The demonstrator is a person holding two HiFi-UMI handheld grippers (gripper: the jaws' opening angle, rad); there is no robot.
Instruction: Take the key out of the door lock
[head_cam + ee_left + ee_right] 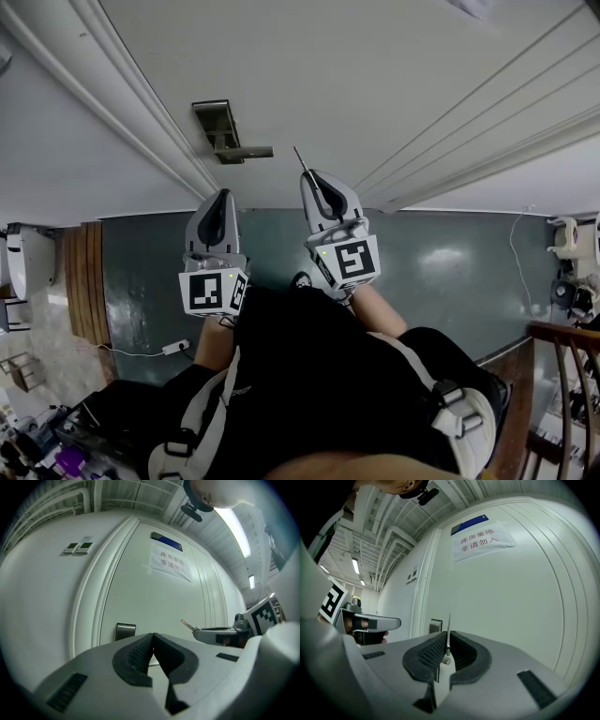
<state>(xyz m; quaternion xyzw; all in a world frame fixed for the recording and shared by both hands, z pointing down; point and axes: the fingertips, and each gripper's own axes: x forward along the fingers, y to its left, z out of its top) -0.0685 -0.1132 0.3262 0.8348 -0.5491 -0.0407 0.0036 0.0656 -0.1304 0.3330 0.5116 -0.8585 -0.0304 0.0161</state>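
- White-painted door (375, 84) fills the upper part of the head view, with the metal lock plate (217, 129) and its lever handle (251, 151) near the door's left edge, beside the frame.
- In the same view the left gripper (222, 195) is held below the lock plate, apart from it. The right gripper (315, 176) is beside it on the right, with the thin key (301, 159) sticking out of its tip towards the door. The key is out of the lock and well to the right of the plate. I cannot tell whether its tip touches the door.
- A dark green floor (450, 272) lies below the door, and the person's dark clothing (319, 375) fills the bottom of the view.
- In the left gripper view the left gripper (152, 637) has its black pads pressed together with nothing between them. The lock plate (125, 632) shows just past them on the door (140, 597).
- To the right in that view the right gripper (197, 631) points level at the door, and the key (187, 625) juts from its tip. A paper notice (169, 563) is stuck higher up the door.
- In the right gripper view the right gripper (448, 641) pinches the key (448, 627) between its ribbed pads, the blade standing on edge. The lock plate (435, 625) is just left of the blade, and the left gripper (396, 620) is further left. The notice (483, 540) hangs above.
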